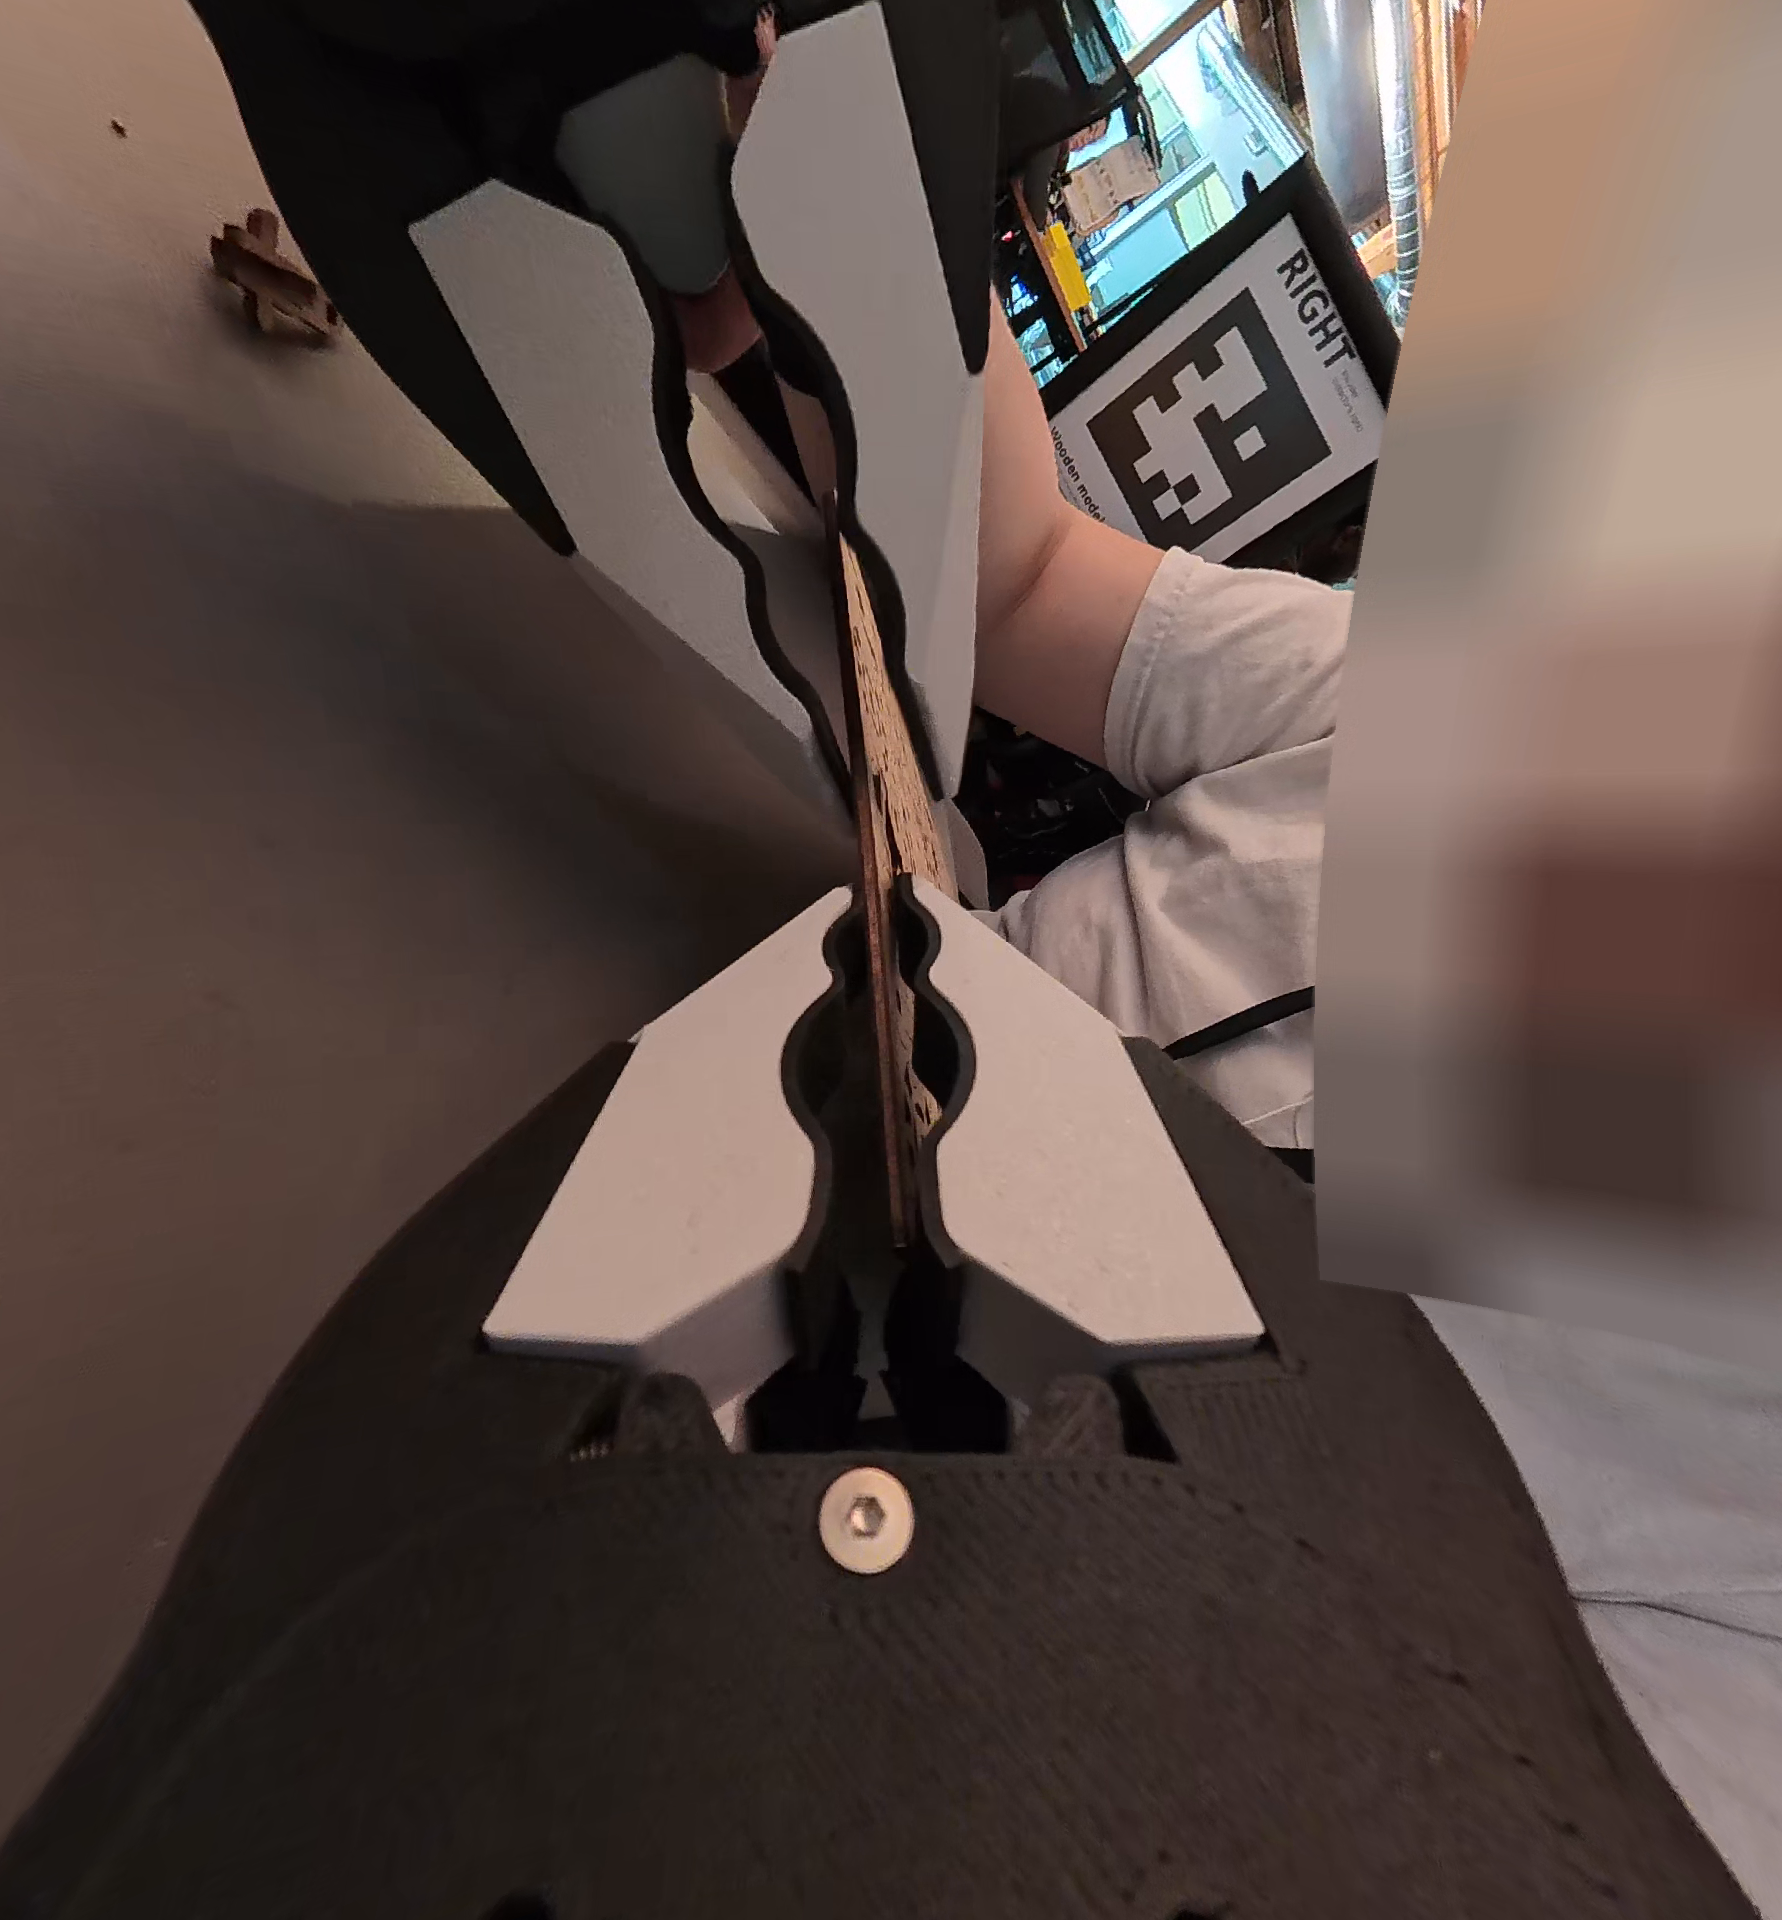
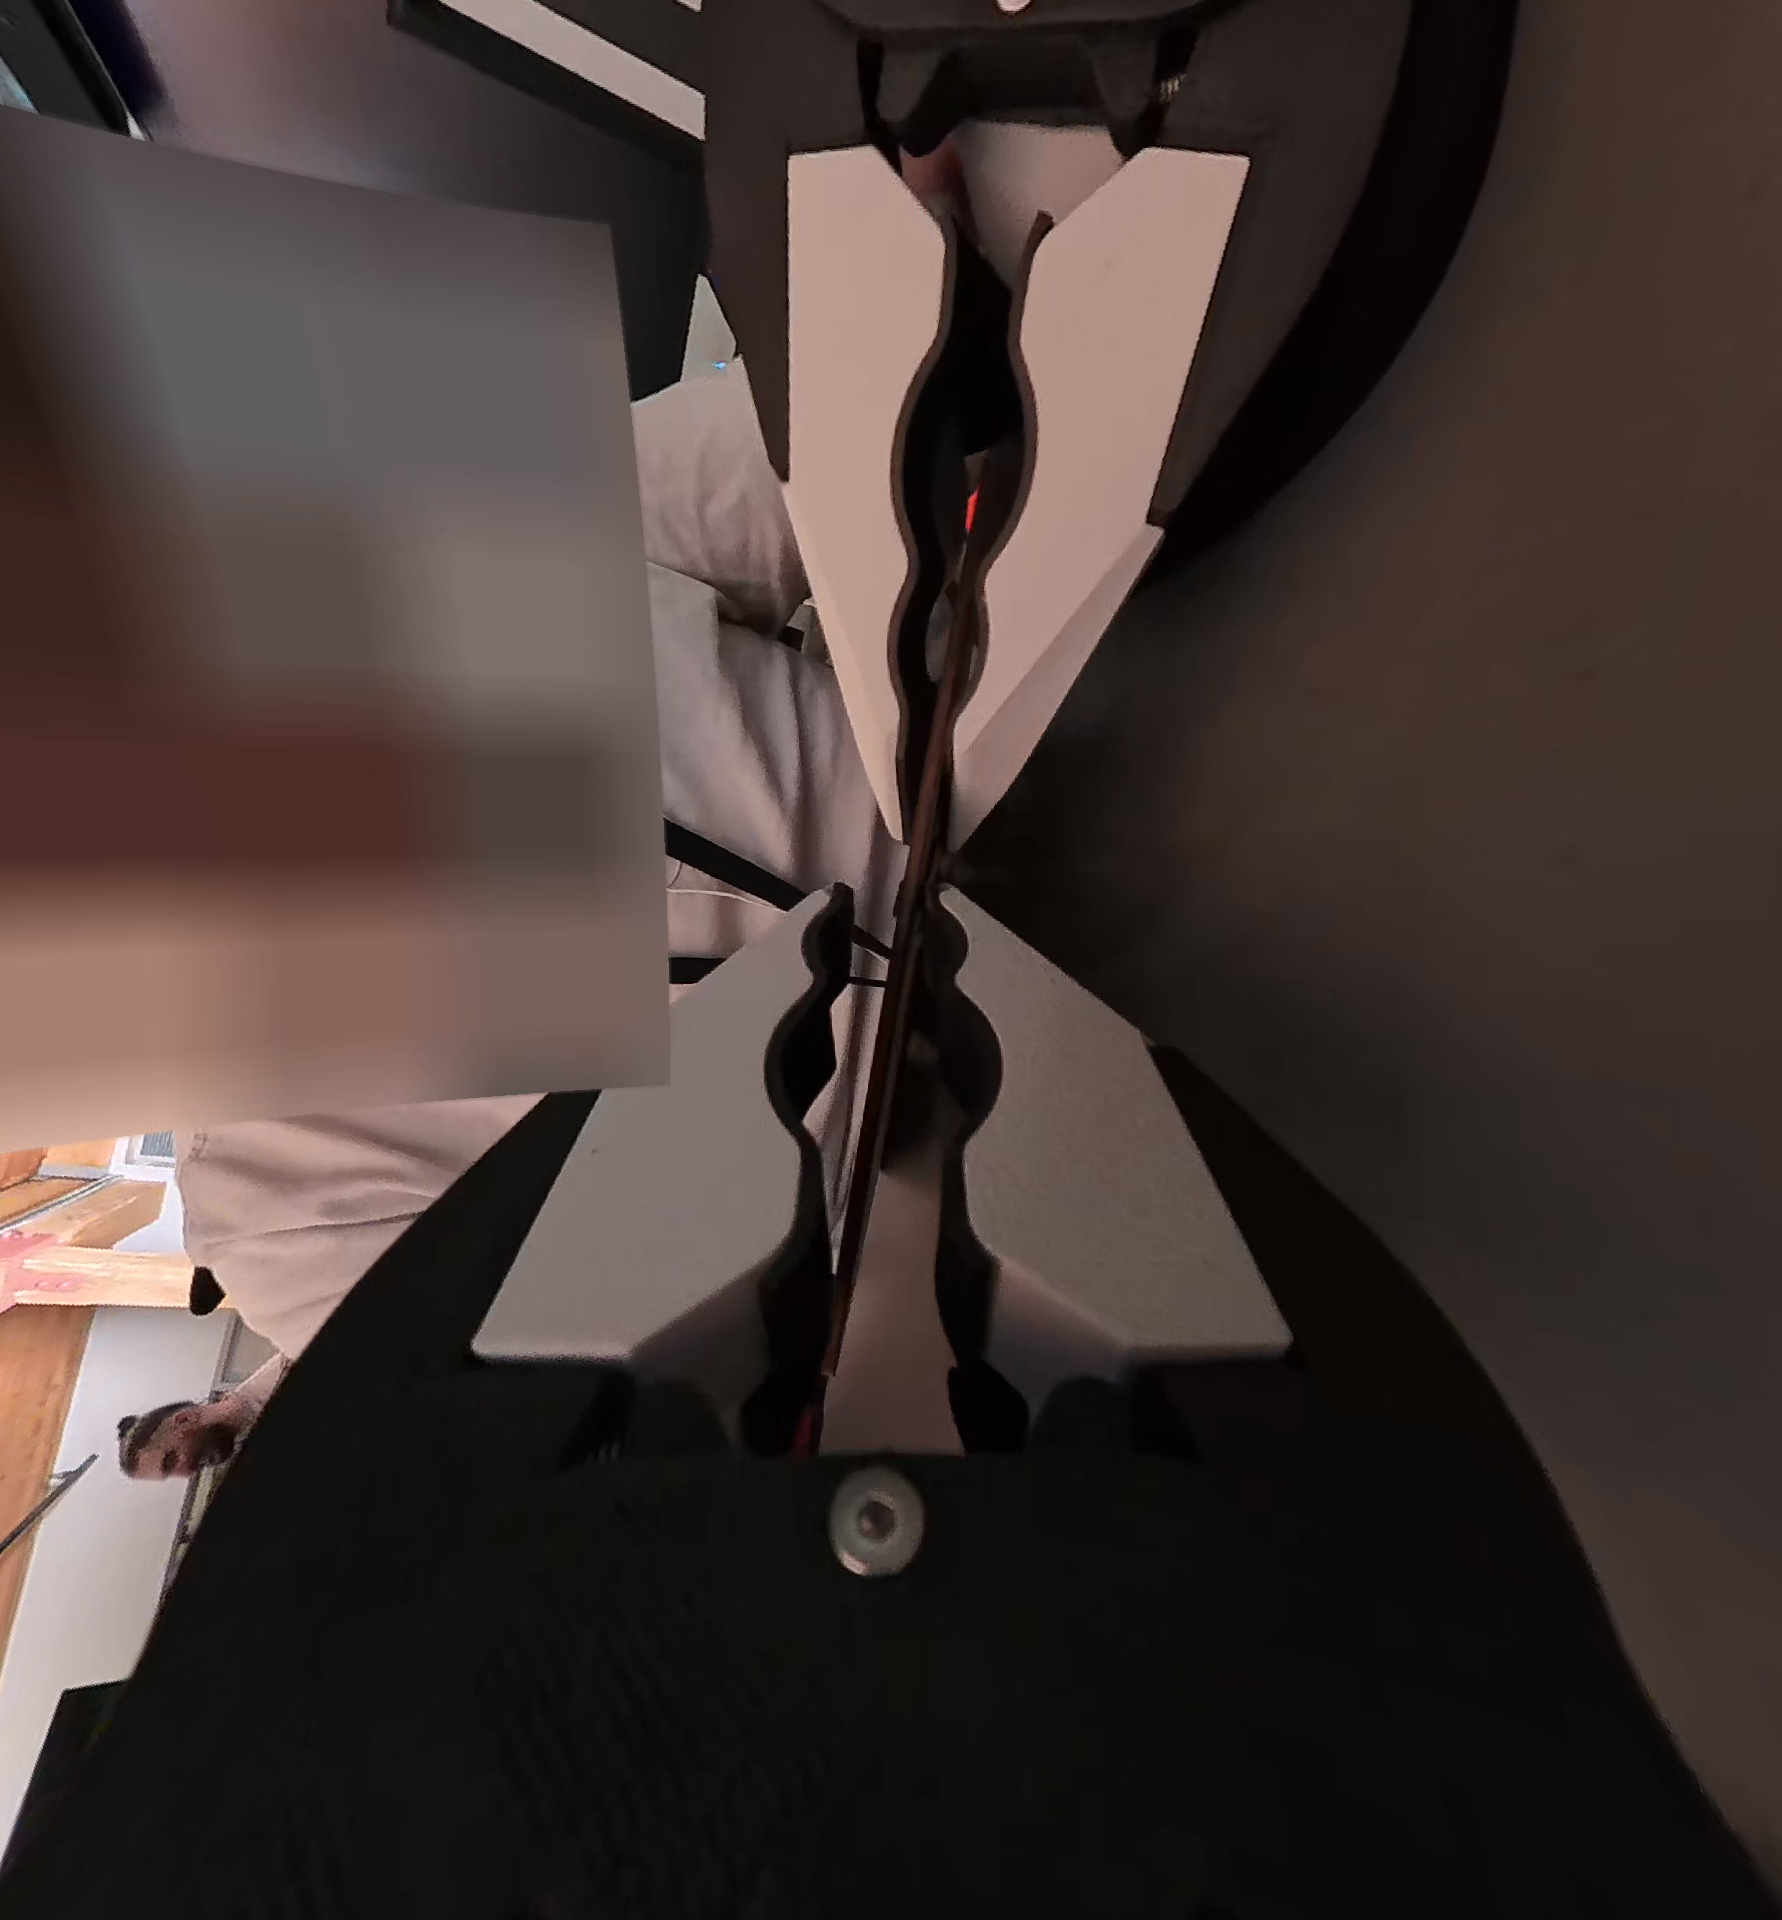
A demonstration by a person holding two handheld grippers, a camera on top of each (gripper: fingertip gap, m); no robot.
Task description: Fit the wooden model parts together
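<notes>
Your left gripper (image 1: 882,914) is closed on a thin wooden sheet (image 1: 892,790), a flat laser-cut panel with small dark cut marks across its pale face. You see it almost edge-on in the left wrist view: the near end sits deep between the wavy black pads, and the long axis runs straight out along the fingers, leaning slightly to the left as it goes away. Its far end goes into your right gripper (image 1: 814,582), which comes in head-on from the top of that view, tips toward tips. The gap between those fingers is narrow, with the sheet lying against the right-hand pad.

In the right wrist view the same sheet (image 2: 913,935) shows as a dark thin line running from between your right gripper (image 2: 892,899) fingers up into the left gripper (image 2: 928,769) opposite. Here the sheet lies against the right finger; the left pad stands a little off it, so whether this gripper truly clamps it cannot be told.

A small cross-shaped wooden piece (image 1: 274,275) lies on the grey table (image 1: 139,935), well apart from both grippers, at the upper left.
</notes>
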